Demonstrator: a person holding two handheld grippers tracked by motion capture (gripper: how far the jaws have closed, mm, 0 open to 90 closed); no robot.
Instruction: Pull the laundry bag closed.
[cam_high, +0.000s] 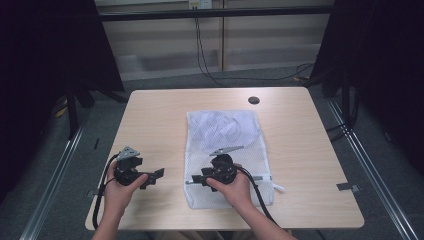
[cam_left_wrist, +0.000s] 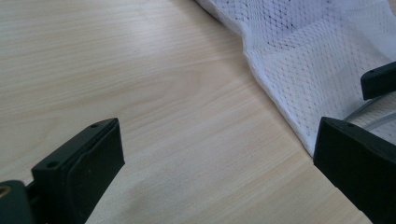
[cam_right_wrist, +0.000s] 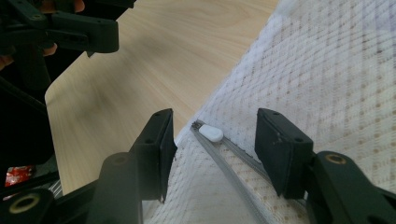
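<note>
A white mesh laundry bag (cam_high: 222, 130) lies flat on the middle of the wooden table (cam_high: 150, 115), its zipper edge toward the person. My right gripper (cam_right_wrist: 216, 127) is low over the bag's near left corner, jaws partly apart. The white zipper pull (cam_right_wrist: 211, 134) and the grey zipper track (cam_right_wrist: 236, 179) lie between them, and the pads do not touch them. My left gripper (cam_high: 156, 177) is held just left of the bag above bare wood, jaws wide apart with nothing between them (cam_left_wrist: 219, 140). The bag's edge (cam_left_wrist: 317, 56) reaches toward its right jaw.
A black round grommet (cam_high: 253, 100) sits in the table near its far edge. Dark curtains stand at both sides, and cables run over the floor behind. Bare wood surrounds the bag on the left, right and far sides.
</note>
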